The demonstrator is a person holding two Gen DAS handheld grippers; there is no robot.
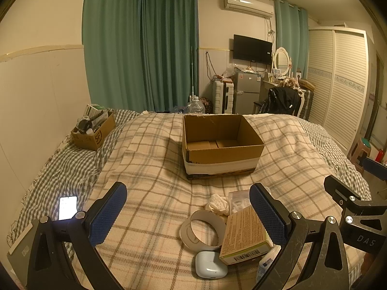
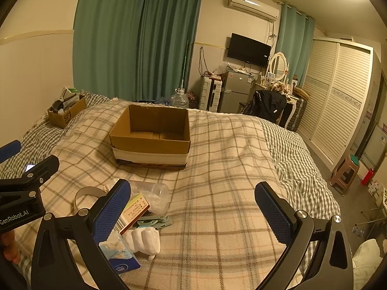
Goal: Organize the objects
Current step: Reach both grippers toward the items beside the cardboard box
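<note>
Cardboard box [image 1: 219,142] sits open and empty mid-bed [image 1: 150,159] — the clutter lies at the near edge: tape roll [image 1: 202,228], earbud case [image 1: 210,264], flat carton [image 1: 245,236]. Left gripper [image 1: 191,215] and right gripper [image 2: 193,210] both hover with jaws wide, holding nothing.

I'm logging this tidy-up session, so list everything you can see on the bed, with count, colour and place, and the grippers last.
Open cardboard box: one, brown with white band, mid-bed, nothing visible inside.
Small carton: one, brown, full, far left by wall.
Phone: one, screen lit, left edge.
Tape ring: one, white, near pile.
Earbud case: one, pale blue, nearest.
Printed box: one, tan, beside ring.
Clear cup: one, lying down.
White figurine: one.
Tissue pack: one, blue-white.
Left gripper: open, empty.
Right gripper: open, empty.
</note>
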